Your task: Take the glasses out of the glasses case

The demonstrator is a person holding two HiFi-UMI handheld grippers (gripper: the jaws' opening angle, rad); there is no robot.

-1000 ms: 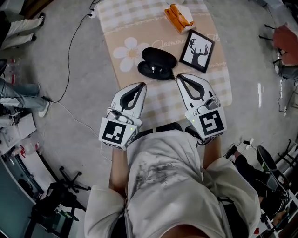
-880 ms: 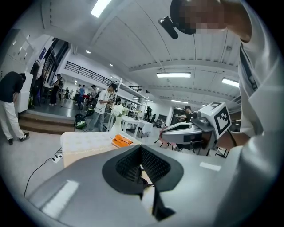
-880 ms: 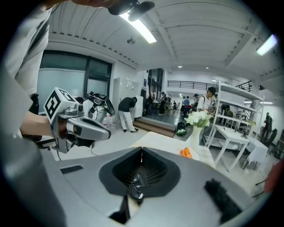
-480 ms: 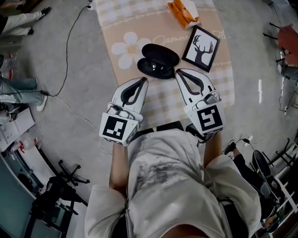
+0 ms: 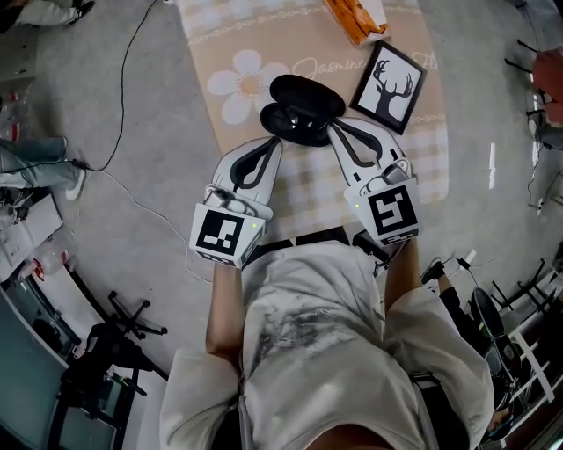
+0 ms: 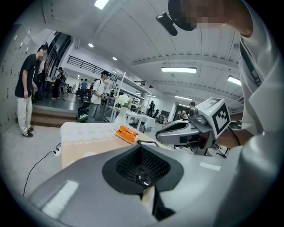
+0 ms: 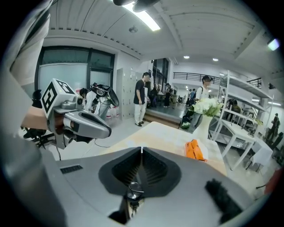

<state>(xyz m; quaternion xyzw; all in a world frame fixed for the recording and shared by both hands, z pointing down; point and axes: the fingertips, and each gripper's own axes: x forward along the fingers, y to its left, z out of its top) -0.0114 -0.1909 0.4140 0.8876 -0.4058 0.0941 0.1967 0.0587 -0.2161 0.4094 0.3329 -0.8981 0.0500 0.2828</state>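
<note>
The black glasses case (image 5: 304, 107) lies open on the beige checked cloth (image 5: 264, 44), its lid tilted away from me. Dark glasses (image 5: 294, 131) seem to rest in the near half, though they are hard to make out. My left gripper (image 5: 275, 142) is shut, with its tip at the case's near left edge. The right gripper (image 5: 333, 128) is also shut, its tip by the case's near right edge. In the left gripper view the shut jaws (image 6: 142, 147) fill the foreground and hide the case. The right gripper view shows its jaws (image 7: 141, 150) closed on nothing.
A framed deer picture (image 5: 390, 76) lies just right of the case, and an orange object (image 5: 355, 18) sits at the cloth's far end. A cable (image 5: 123, 97) trails over the grey floor on the left. People stand in the hall (image 6: 25, 91).
Both grippers have moved forward across the cloth, from a hand's width short of the case to its near edge. Both stayed shut.
</note>
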